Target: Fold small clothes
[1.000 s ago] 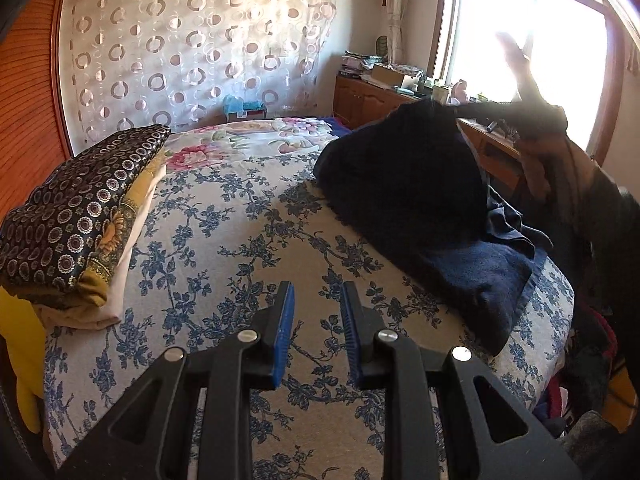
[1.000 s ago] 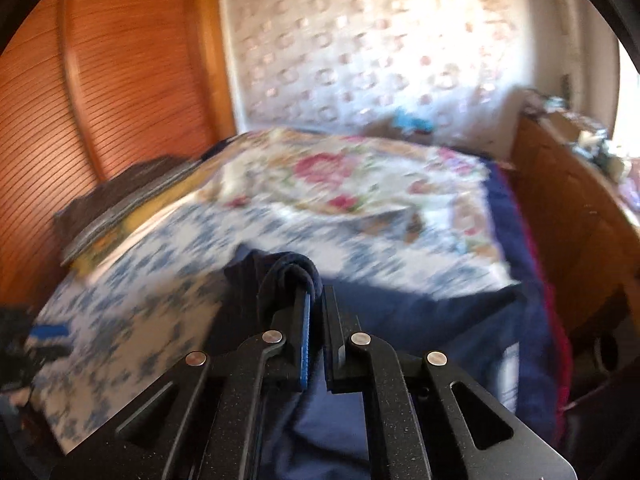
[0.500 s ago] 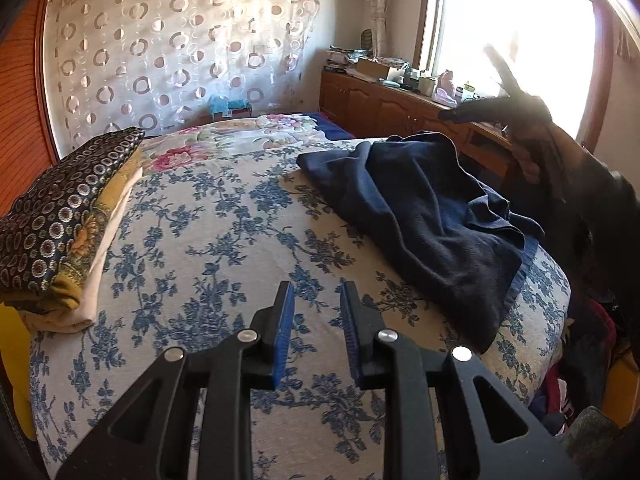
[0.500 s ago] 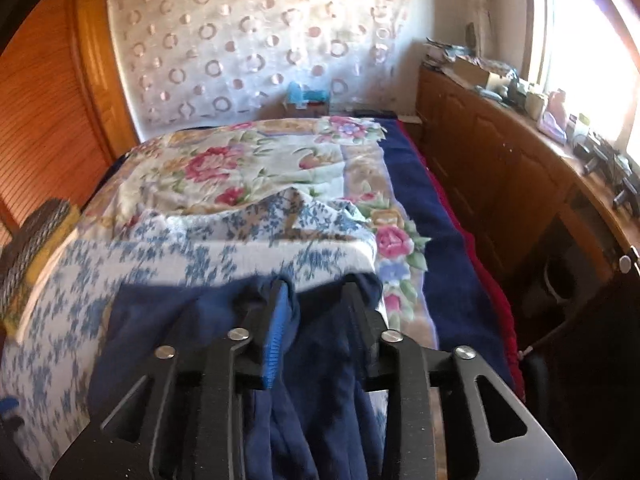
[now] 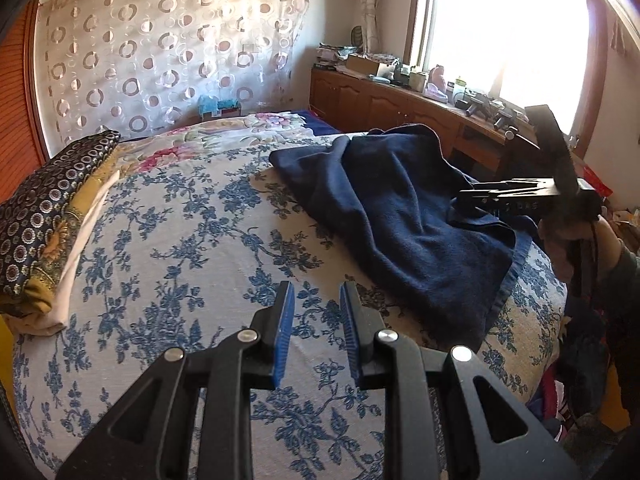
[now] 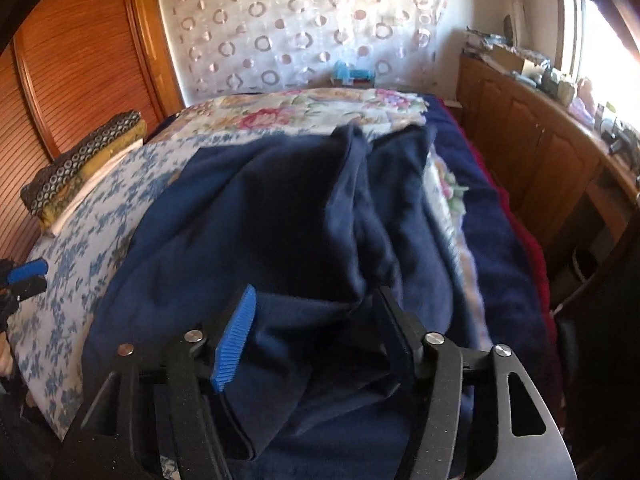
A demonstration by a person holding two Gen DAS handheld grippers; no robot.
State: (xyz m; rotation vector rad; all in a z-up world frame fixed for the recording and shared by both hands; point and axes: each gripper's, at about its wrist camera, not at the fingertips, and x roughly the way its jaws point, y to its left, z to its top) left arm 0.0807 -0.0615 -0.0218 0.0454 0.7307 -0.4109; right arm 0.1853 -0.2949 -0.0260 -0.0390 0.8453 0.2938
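Observation:
A dark navy garment (image 5: 404,216) lies crumpled on the right side of the bed's blue-flowered cover (image 5: 192,248); it also fills the right wrist view (image 6: 280,224). My left gripper (image 5: 316,300) is open and empty, hovering over bare cover to the left of the garment. My right gripper (image 6: 316,300) is open wide just above the garment's near edge, with cloth lying under and between the jaws. It also shows at the right of the left wrist view (image 5: 516,198), at the garment's right edge.
A folded stack with a dark ring-patterned cloth on top (image 5: 44,216) sits at the bed's left edge. A wooden cabinet with clutter (image 5: 400,96) runs along the window wall on the right. A floral quilt (image 5: 208,140) covers the far end of the bed.
My right gripper has opened and let go of the navy garment, which has dropped flat onto the bed. My right gripper has come down to the garment's near edge. My left gripper stays open.

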